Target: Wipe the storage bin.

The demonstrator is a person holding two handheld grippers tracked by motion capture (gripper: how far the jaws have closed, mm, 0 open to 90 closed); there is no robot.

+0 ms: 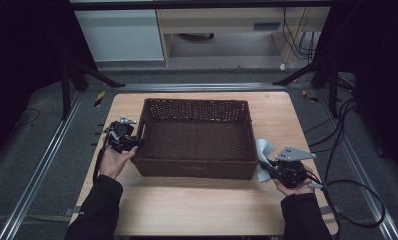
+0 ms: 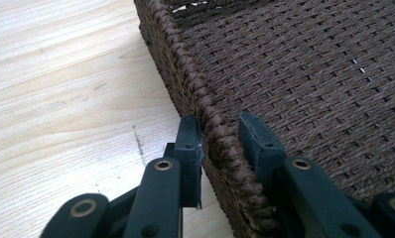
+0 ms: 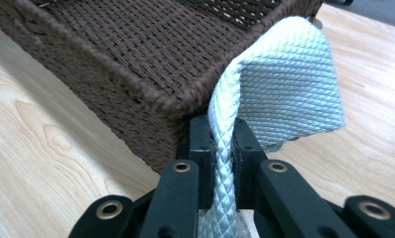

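Note:
A dark brown wicker basket (image 1: 197,108) sits in the middle of the wooden table, with nothing inside it. My left gripper (image 1: 132,142) is at its left wall, and its jaws are closed on the braided rim (image 2: 220,144), one pad outside and one inside. My right gripper (image 1: 265,166) is by the basket's front right corner (image 3: 165,101), shut on a pale blue-white waffle-weave cloth (image 3: 290,84). The cloth stands up from the jaws and folds over beside the basket wall (image 1: 263,150).
The light wooden table (image 1: 202,205) has bare room in front of the basket and along its right side. Black cables (image 1: 347,150) trail off the table's right edge. Dark frame legs and pale cabinets stand beyond the far edge.

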